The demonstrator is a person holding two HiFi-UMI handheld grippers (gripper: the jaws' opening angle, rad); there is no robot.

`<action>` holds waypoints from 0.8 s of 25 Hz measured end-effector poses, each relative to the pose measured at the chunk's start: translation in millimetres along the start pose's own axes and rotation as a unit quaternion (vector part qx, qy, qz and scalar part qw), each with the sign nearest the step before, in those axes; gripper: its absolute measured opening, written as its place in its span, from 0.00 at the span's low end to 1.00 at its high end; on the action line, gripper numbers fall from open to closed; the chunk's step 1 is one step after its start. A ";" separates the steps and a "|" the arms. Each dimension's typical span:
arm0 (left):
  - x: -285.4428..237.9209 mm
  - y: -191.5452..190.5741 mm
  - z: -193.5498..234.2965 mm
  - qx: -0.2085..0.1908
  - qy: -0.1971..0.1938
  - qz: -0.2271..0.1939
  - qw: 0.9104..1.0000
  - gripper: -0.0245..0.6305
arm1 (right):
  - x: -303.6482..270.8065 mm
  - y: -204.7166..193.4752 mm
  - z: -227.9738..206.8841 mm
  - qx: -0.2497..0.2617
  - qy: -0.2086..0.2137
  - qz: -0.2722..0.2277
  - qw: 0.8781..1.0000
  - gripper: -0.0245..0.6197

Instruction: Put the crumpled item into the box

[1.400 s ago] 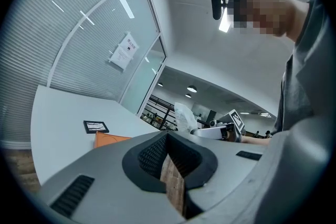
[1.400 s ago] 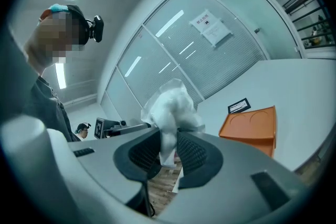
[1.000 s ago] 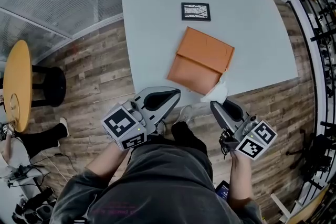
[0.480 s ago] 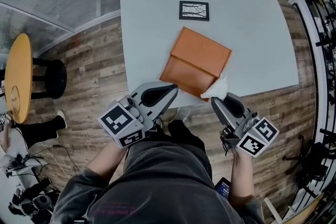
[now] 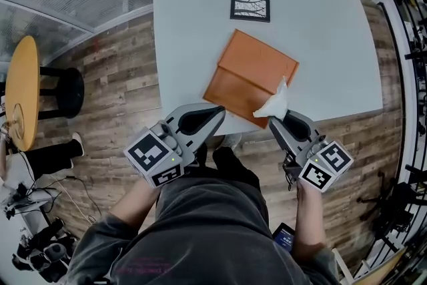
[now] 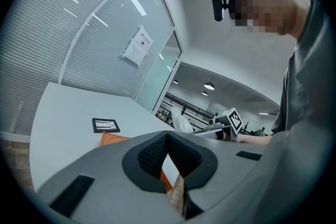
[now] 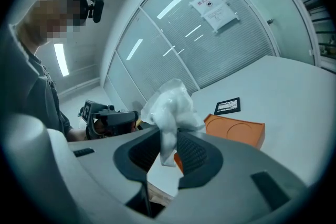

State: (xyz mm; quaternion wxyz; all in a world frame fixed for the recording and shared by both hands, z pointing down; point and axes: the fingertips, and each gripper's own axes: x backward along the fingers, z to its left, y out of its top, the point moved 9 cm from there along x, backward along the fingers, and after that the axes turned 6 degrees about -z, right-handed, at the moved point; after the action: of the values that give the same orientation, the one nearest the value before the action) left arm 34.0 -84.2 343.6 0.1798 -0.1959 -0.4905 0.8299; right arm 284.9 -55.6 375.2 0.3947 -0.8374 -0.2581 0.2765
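Tissue (image 5: 273, 105) pinched in right gripper (image 5: 276, 121) jaws, at box's (image 5: 257, 67) near corner by the surface's (image 5: 200, 3) near edge. Left gripper (image 5: 221, 110) jaws closed, empty. Tissue best carried over box centre and lowered before release, so it is not dropped off the edge.

The counter (image 5: 200, 3), at the top of the head view, is a smooth, matt, pale grey surface. The box (image 5: 252, 73) on it is matt orange and smooth, card or a leather-like sheet, with two shallow circles pressed into its top. The crumpled item (image 5: 273, 105) is thin white tissue-like paper, soft and full of creases. The left tongs (image 5: 219, 113) and right tongs (image 5: 273, 122) have matt grey plastic shells, and their pads (image 7: 195, 155) are dark and finely ribbed. The floor (image 5: 127, 90) is worn wood plank. The round table (image 5: 20, 103) at the left edge is smooth yellowish wood.
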 end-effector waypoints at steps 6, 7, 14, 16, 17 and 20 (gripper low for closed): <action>9.4 -1.6 22.0 0.012 -0.006 0.008 1.000 0.06 | -26.0 -7.6 -5.2 0.016 -0.020 0.032 0.999 0.19; 10.5 -1.8 24.7 0.012 -0.008 0.009 1.000 0.06 | -29.8 -9.1 -5.2 0.019 -0.023 0.037 0.999 0.19; 14.3 -1.6 45.4 0.020 -0.025 0.023 0.999 0.06 | -60.2 -19.8 -4.5 0.043 -0.041 0.089 0.994 0.18; 20.0 -2.0 58.7 0.023 -0.030 0.027 0.999 0.06 | -76.8 -25.8 -2.6 0.044 -0.044 0.101 0.993 0.18; 23.3 -2.6 66.1 0.025 -0.032 0.029 0.999 0.06 | -85.0 -29.2 -1.9 0.043 -0.046 0.108 0.992 0.18; 29.7 -5.0 81.3 0.031 -0.037 0.034 0.998 0.06 | -101.1 -37.0 -1.4 0.037 -0.050 0.121 0.991 0.18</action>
State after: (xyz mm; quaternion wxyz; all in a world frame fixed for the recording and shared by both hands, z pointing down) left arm -31.7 -127.8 379.6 0.1396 -0.1760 -0.4642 0.8567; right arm 205.8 -101.5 431.9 0.3756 -0.8322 -0.1643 0.3734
